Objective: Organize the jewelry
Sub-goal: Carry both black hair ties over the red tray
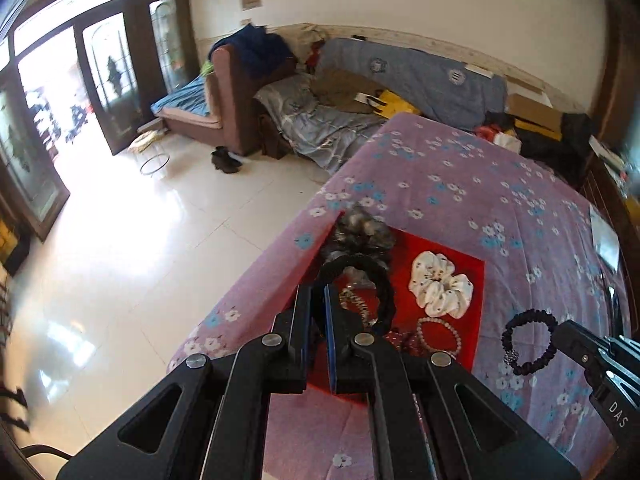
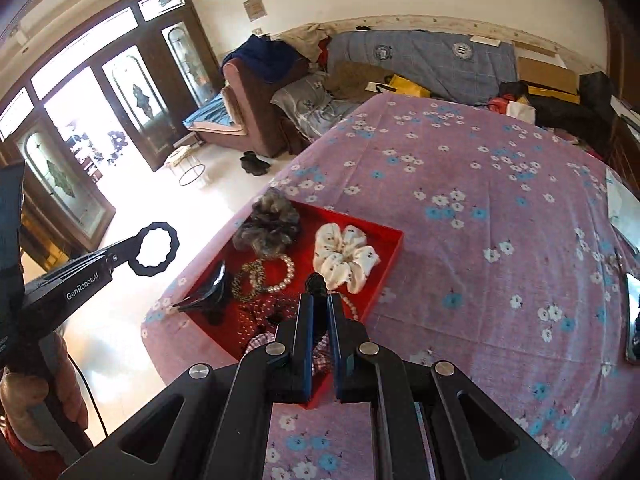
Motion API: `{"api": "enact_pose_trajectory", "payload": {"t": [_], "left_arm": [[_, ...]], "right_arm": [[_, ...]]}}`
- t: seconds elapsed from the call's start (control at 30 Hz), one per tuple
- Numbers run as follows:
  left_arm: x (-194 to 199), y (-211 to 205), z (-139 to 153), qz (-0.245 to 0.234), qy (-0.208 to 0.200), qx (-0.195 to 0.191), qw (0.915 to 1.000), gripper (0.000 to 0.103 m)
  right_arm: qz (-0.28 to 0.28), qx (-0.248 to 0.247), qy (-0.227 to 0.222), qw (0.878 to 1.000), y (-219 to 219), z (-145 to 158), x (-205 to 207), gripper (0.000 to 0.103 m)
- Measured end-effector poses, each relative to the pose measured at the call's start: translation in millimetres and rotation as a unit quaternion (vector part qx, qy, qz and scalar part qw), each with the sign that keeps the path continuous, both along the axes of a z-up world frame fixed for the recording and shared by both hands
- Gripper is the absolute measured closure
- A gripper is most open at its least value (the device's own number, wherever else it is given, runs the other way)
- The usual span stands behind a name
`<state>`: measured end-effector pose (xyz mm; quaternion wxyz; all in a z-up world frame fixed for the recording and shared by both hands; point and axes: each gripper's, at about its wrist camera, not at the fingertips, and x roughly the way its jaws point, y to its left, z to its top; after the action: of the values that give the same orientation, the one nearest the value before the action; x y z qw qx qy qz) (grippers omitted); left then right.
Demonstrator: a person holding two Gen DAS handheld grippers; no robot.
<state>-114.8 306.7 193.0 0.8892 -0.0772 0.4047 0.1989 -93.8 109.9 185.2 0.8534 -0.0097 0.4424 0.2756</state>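
Jewelry sits gathered in the red tray (image 2: 394, 240) at centre frame. Each claw is clamped on its own hair tie, left gripper (image 1: 319, 292) on a black wavy ring (image 2: 156, 249), right gripper (image 2: 319, 300) on a beaded-looking black band (image 1: 528, 346), probably carrying both trayward.

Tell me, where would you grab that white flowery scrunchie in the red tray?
Pinch one puffy fold of the white scrunchie from straight above. It lies flat and apart in the red tray, so its ruffled loop stands proud for narrow jaws.
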Motion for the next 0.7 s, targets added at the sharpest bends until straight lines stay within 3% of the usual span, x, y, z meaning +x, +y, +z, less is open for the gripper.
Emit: {"api": "enact_pose_trajectory", "payload": {"t": [0.33,0.7], "left_arm": [[27,-2,-9,-0.039,0.017,0.008,0.9991,0.097],[53,8,-23,-0.061,0.029,-0.007,0.9977,0.097]], "right_arm": [[-0.005,0.014,0.012,1.000,13,4,18,0.094],[-0.007,0.011,-0.007,1.000,31,18,35,0.094]]}}
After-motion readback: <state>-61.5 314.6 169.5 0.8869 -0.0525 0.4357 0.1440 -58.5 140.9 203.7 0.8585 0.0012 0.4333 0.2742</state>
